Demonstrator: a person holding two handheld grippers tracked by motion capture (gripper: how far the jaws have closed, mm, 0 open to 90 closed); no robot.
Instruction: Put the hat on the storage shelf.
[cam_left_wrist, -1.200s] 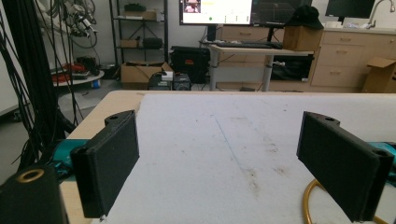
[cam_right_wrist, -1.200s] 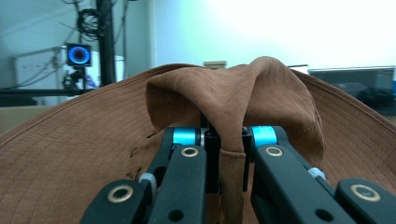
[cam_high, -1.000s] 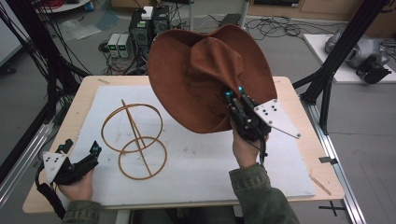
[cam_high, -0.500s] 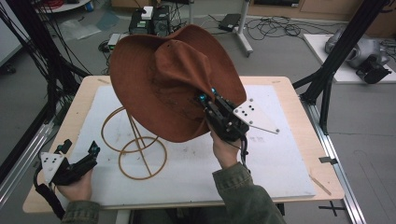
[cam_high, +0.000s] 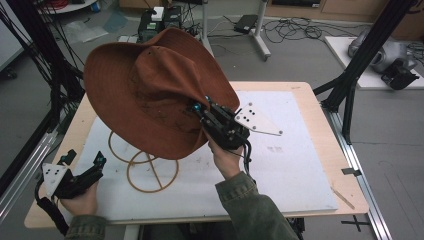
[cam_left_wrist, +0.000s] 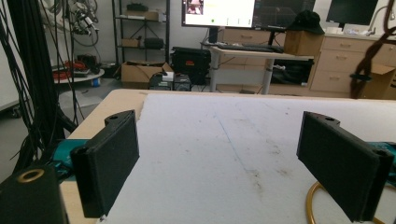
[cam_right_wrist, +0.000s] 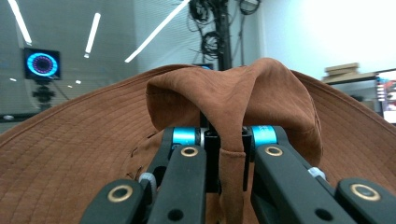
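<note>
Right gripper (cam_high: 200, 111) clamped on pinched fold of brown suede wide-brimmed hat (cam_high: 145, 95), hat spreading toward 10 o'clock above gold wire hat stand (cam_high: 150, 172); left gripper (cam_high: 85, 160) wide, empty.

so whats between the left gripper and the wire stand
Nothing: in the high view a bare strip of white mat separates the open left gripper from the wire stand. The brown hat hangs above it.

Brown hat (cam_high: 150, 95) in R gripper (cam_high: 200, 111)
</note>
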